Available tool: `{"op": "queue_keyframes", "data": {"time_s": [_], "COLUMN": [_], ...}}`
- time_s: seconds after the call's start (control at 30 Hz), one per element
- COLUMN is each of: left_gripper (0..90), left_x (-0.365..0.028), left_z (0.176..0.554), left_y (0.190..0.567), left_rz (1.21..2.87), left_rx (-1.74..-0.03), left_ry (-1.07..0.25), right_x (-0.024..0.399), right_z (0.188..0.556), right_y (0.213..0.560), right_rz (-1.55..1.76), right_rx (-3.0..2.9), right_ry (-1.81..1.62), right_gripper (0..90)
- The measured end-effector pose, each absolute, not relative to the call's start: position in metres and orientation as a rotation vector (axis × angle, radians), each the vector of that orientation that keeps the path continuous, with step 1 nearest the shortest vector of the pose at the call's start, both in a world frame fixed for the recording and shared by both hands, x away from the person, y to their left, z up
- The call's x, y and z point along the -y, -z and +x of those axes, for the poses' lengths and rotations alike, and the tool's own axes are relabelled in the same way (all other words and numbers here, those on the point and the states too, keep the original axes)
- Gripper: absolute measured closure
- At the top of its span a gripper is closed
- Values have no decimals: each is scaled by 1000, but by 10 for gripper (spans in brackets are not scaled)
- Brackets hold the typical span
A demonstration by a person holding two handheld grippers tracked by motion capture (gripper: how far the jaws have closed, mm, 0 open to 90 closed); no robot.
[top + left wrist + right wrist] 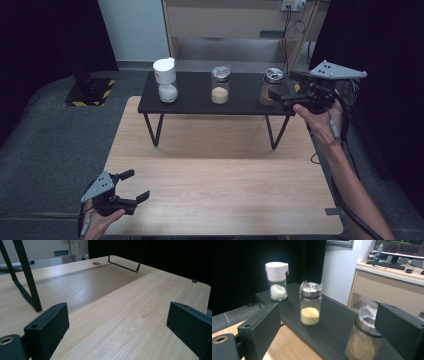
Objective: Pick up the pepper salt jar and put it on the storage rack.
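- Nearest the high camera, at the lower left of the frame, the left gripper (131, 189) rests over the wooden table (225, 200) with its jaws apart and nothing between them.
- At the upper right, the right gripper (280, 93) reaches toward the brown jar (270, 87), jaws wide apart, not yet around it.
- In the right gripper view the brown jar (363, 340) stands upright at the lower right, just inside the right-hand jaw, so the grip likely needs a shift that way.
- Right hand is far nearer.
- Three jars stand on one black shelf (195, 102): white-capped jar (166, 80), yellow jar (220, 85), brown jar.
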State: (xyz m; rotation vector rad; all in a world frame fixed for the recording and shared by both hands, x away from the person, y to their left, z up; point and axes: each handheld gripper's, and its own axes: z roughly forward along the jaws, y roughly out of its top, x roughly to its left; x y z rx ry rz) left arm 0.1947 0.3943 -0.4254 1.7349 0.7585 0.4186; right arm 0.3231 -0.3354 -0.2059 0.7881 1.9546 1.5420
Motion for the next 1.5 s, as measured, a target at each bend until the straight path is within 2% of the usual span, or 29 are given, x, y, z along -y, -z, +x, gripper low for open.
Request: {"op": "queue_keyframes", "data": {"time_s": [0.47,1.5], "left_gripper": [29,30], "left_x": [-394,-394], "left_z": [194,194], "left_y": [425,425], "left_rz": [1734,1733], "left_rx": [-760,-764], "left_ry": [-421,-421], "right_x": [345,356], "right_z": [285,238], "right_y": [237,299], "right_rz": [734,757], "right_rx": [-2004,-2033], "right_ry": [-1561,-1598], "right_gripper": [75,67]}}
